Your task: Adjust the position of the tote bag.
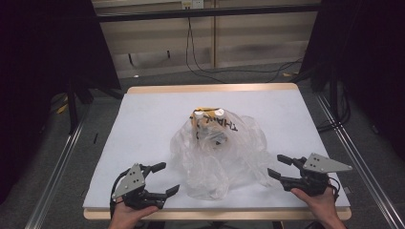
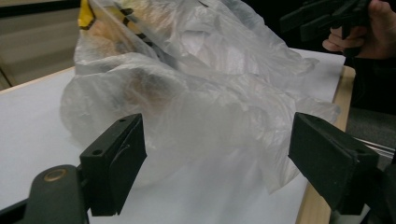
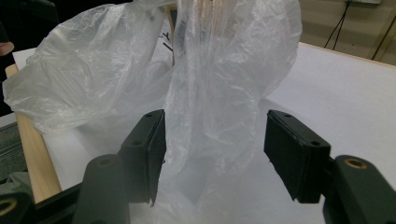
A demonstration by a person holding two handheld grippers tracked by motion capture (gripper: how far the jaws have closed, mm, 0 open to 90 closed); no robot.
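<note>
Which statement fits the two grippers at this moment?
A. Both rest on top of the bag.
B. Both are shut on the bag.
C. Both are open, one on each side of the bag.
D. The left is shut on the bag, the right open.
C. The left gripper and the right gripper both show spread jaws holding nothing, with the bag on the table between them.

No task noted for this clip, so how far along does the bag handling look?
Nothing looks done: the crumpled clear plastic bag lies mid-table with items inside. In hand: the left gripper and right gripper flank it, jaws open, nothing gripped. Gripping the bag is still left.
</note>
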